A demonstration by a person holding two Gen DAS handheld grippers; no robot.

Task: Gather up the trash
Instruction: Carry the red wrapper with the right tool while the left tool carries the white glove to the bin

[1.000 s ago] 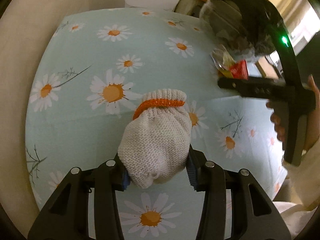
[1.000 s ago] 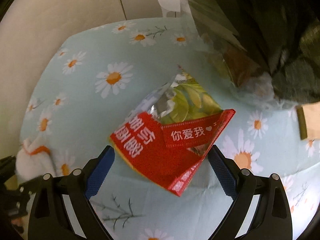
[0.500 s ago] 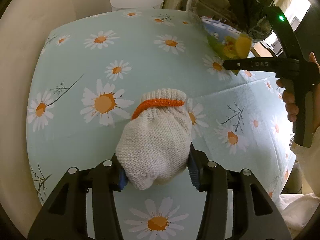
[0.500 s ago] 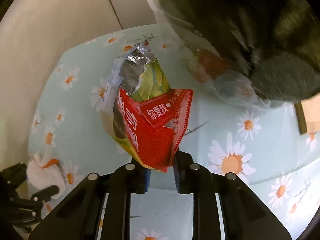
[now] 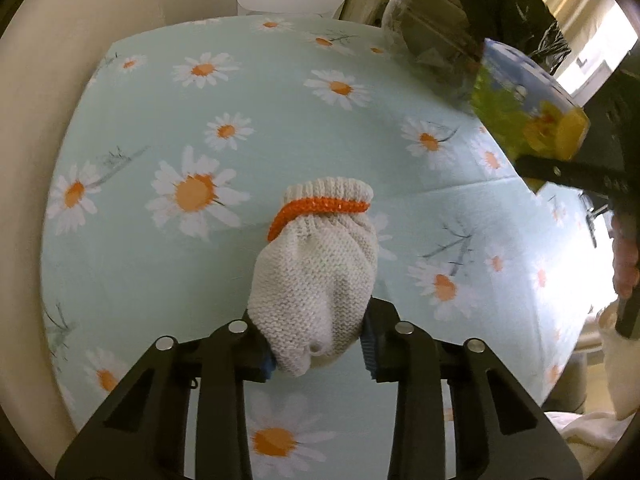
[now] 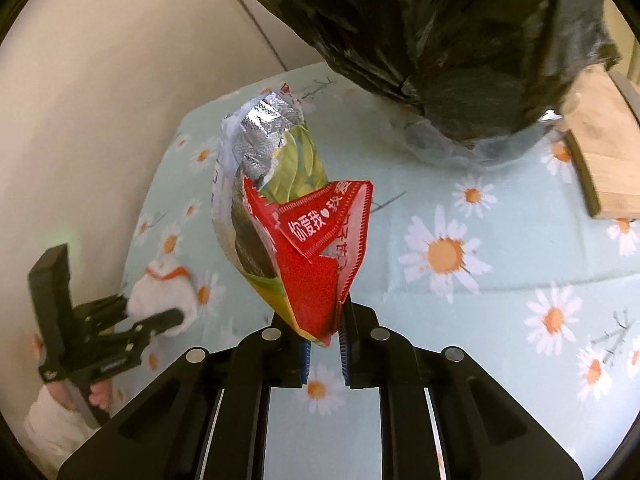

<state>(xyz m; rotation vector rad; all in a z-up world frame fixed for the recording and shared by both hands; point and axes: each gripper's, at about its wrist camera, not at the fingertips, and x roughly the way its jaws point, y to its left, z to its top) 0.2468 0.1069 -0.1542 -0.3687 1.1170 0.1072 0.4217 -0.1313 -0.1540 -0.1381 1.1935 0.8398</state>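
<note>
R gripper [image 6: 324, 344] closing on bottom corner of red snack wrapper [image 6: 312, 248], lifted off daisy tablecloth [image 6: 500, 320]. Black trash bag [image 6: 460, 40] hangs over table's far edge. L gripper [image 6: 160, 322] near left edge, w/ white knit glove [image 6: 160, 292] betw. its fingers.

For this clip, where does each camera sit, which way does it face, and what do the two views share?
Left wrist: sits on the left tool, facing down at the knitted glove between its closing fingers; fingers of a hand show at right.
Right wrist: sits on the right tool, facing down past the snack wrapper it pinches, toward the black trash bag; a hand and sleeve show lower left.
Shared: the daisy tablecloth, glove, wrapper, bag, each other's tool.
</note>
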